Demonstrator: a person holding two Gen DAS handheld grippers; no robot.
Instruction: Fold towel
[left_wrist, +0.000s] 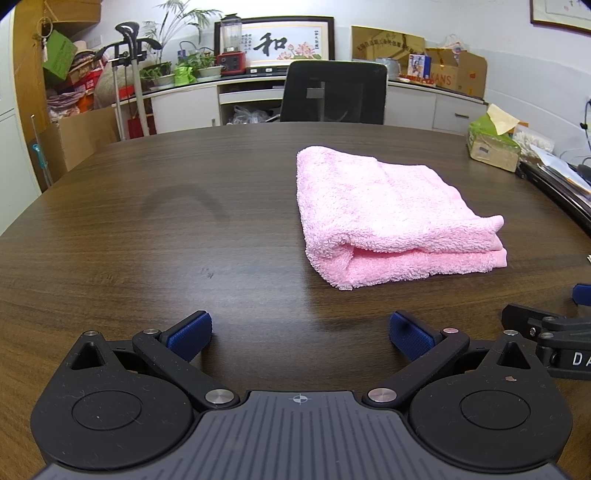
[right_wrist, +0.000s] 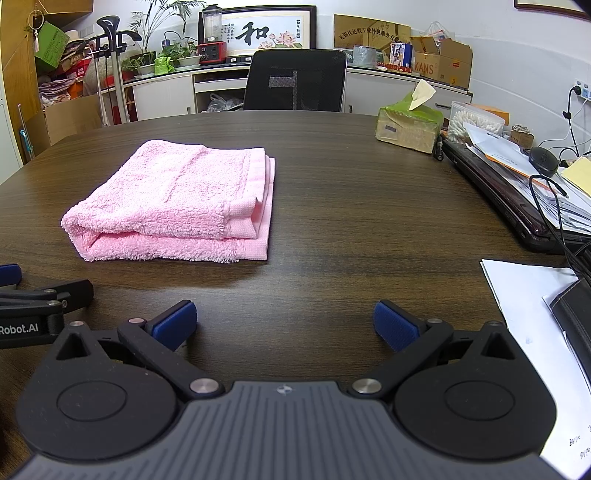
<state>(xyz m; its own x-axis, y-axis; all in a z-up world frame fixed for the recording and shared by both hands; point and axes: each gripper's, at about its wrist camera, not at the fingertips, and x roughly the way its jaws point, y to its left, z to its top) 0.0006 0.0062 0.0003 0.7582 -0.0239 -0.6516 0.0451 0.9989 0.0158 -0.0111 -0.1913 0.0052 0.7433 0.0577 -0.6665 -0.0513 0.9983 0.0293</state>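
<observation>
A pink towel (left_wrist: 391, 218) lies folded in layers on the dark wooden table (left_wrist: 184, 236). In the right wrist view the towel (right_wrist: 177, 206) sits ahead and to the left. My left gripper (left_wrist: 300, 334) is open and empty, low over the table, short of the towel and to its left. My right gripper (right_wrist: 284, 325) is open and empty, short of the towel and to its right. Each gripper shows at the edge of the other's view: the right one (left_wrist: 554, 332), the left one (right_wrist: 37, 306).
A green tissue box (right_wrist: 408, 123) stands at the table's far right. A laptop with papers, a mouse (right_wrist: 543, 160) and cables lie along the right edge. White sheets (right_wrist: 532, 332) lie at the near right. A black office chair (left_wrist: 334, 92) stands behind the table.
</observation>
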